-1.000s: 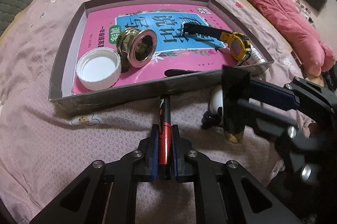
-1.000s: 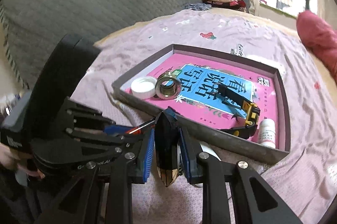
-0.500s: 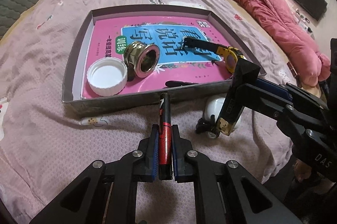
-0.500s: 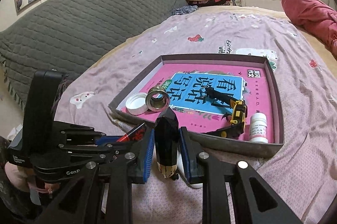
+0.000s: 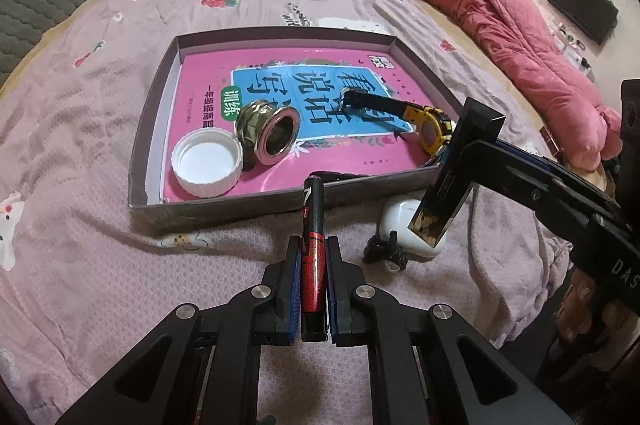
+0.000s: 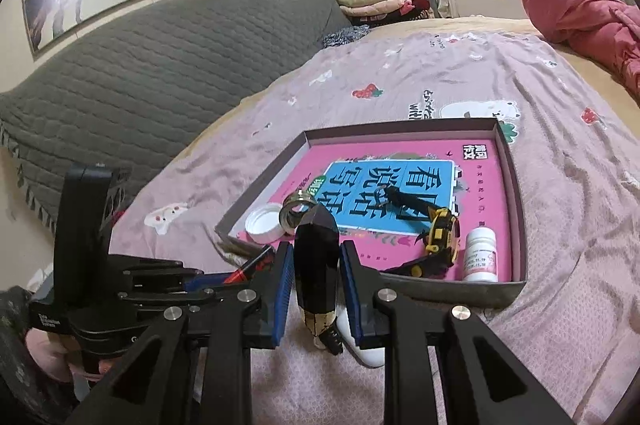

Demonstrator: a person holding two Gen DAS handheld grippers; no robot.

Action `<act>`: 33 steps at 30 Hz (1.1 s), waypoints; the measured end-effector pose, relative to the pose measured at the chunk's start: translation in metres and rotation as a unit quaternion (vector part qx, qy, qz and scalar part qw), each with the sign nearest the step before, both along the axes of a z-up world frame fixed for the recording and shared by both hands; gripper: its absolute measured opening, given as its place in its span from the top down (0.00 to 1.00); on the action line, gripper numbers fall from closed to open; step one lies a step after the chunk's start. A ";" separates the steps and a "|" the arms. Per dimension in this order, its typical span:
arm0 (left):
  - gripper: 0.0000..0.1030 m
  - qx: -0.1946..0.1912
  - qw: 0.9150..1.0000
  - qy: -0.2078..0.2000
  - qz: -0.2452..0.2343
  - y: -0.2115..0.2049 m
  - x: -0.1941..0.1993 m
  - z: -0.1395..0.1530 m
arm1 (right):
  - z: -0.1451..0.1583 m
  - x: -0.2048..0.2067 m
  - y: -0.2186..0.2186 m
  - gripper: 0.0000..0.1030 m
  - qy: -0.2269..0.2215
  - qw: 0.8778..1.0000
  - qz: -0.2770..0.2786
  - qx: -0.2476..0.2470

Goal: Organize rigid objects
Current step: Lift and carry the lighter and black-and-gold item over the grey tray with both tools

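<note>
Now pen [image 5: 314, 257] and black bar [image 6: 316, 265] aloft.

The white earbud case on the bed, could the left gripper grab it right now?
Probably not yet. The left gripper is already shut on a red and black pen, so its jaws are full. The white earbud case lies just beside it with nothing on top, partly behind the black box in the right gripper.

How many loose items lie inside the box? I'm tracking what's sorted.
4: white cap and brass fitting at one end, watch mid-box, white bottle in a near corner. Others may hide.
</note>
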State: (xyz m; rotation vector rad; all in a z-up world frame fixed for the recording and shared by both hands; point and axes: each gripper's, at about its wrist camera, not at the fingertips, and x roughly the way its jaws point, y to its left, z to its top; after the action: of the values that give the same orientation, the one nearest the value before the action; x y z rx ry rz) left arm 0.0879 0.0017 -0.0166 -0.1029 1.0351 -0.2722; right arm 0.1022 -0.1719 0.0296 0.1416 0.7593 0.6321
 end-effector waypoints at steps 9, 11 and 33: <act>0.90 0.007 1.000 -0.024 0.008 -0.001 -0.001 0.015 | 0.007 0.002 -0.008 0.77 -0.004 1.000 -0.016 0.017; 0.90 0.009 1.000 -0.028 0.008 -0.002 -0.001 0.018 | 0.009 0.002 -0.009 0.77 -0.008 1.000 -0.019 0.019; 0.90 0.018 0.998 -0.065 0.015 -0.007 0.004 0.052 | 0.035 0.000 -0.016 0.77 -0.037 0.998 -0.043 0.029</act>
State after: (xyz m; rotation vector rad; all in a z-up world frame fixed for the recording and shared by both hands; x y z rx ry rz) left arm 0.0915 -0.0049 0.0349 -0.0669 0.9092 -0.2291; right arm 0.1026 -0.1878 0.0649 0.2023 0.6595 0.5756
